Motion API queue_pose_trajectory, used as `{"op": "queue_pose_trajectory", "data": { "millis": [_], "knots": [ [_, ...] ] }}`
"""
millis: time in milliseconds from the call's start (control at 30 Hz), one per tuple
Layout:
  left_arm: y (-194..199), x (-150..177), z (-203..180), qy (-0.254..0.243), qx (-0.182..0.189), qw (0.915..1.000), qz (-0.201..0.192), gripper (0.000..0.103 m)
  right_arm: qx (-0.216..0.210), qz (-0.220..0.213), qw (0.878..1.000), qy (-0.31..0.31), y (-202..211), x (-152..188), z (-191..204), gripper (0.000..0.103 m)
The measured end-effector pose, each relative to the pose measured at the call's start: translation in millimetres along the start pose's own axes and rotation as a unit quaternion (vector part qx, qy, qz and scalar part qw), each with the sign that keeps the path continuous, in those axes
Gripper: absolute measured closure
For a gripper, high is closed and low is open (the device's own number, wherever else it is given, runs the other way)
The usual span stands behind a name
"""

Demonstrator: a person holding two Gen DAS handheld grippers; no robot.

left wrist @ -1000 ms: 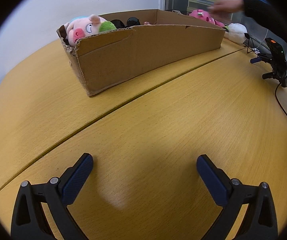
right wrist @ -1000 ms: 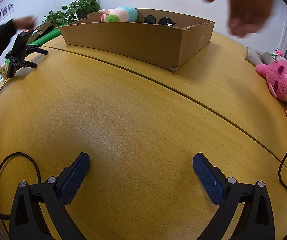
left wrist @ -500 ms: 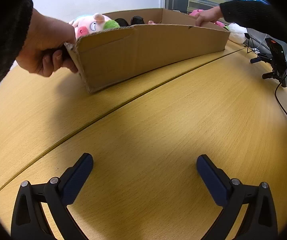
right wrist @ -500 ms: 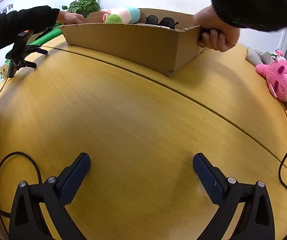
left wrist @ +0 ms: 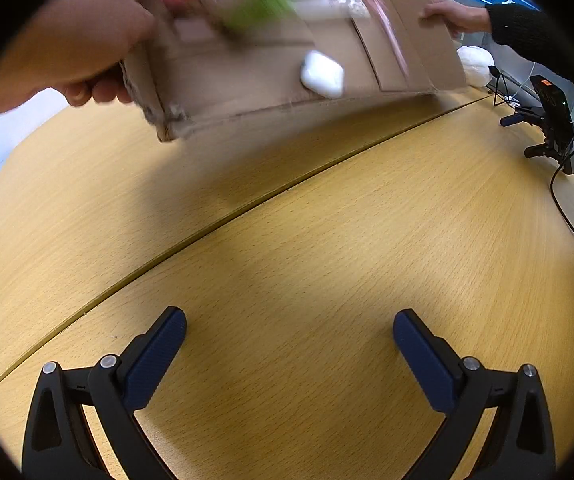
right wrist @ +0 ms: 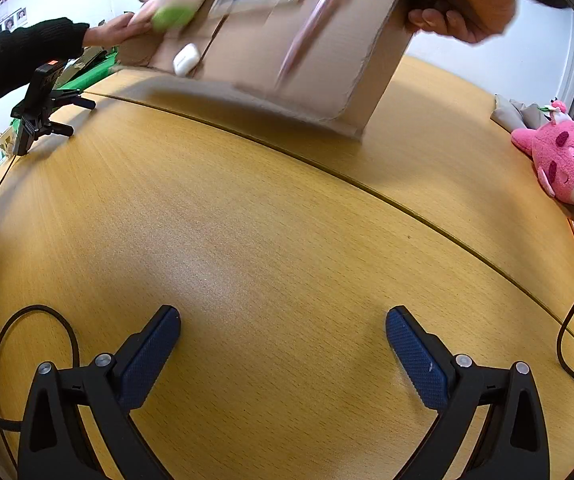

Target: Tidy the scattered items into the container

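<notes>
Two bare hands [left wrist: 87,52] tip the far cardboard box [left wrist: 287,68], spilling toys. Your left gripper [left wrist: 289,344] and right gripper [right wrist: 283,340] wait wide, empty. Next, pick up what lands.

Both wrist views look low across the wooden table [left wrist: 327,240], sharing the tilted cardboard box [left wrist: 247,76] from opposite ends.

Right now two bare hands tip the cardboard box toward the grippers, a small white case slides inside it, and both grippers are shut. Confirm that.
Not quite: both grippers are open. The left gripper and right gripper show jaws wide apart in their wrist views. The hands do tip the cardboard box, with the white case inside.
</notes>
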State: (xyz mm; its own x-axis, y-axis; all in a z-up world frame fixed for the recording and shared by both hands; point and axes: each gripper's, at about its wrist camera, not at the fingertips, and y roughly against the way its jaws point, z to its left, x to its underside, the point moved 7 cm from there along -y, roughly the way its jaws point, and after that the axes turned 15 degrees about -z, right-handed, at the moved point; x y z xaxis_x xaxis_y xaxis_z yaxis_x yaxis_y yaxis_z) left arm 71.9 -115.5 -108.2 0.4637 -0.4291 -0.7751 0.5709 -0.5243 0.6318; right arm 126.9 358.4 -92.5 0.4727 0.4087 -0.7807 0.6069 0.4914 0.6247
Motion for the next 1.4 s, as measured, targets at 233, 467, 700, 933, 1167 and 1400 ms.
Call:
{"op": "queue_pose_trajectory", "data": {
  "millis": [233,467,700,933,1167,1400],
  "knots": [
    [0.1,-0.2,0.4,0.000,0.000,1.0000,0.000,0.000,0.000,0.000,1.000,0.000,0.1,0.1,0.1,0.000],
    [0.0,-0.2,0.6,0.000,0.000,1.0000,0.000,0.000,0.000,0.000,1.000,0.000,0.2,0.3,0.1,0.000],
    [-0.2,-0.2,0.3,0.000,0.001,1.0000,0.000,0.000,0.000,0.000,1.000,0.000,0.3,0.3,0.0,0.000],
    [0.0,1.5,-1.7,-0.002,0.003,1.0000,0.000,0.000,0.000,0.000,1.000,0.000,-0.4,-0.3,-3.7,0.000],
    [-1.8,4.0,-2.7,-0.002,0.004,1.0000,0.000,0.000,0.001,0.001,1.000,0.000,-1.1,-1.0,-5.4,0.000],
    [-2.7,5.5,-2.8,-0.002,0.004,1.0000,0.000,0.000,0.001,0.001,1.000,0.000,-1.3,-1.0,-5.7,0.000]
  ]
}}
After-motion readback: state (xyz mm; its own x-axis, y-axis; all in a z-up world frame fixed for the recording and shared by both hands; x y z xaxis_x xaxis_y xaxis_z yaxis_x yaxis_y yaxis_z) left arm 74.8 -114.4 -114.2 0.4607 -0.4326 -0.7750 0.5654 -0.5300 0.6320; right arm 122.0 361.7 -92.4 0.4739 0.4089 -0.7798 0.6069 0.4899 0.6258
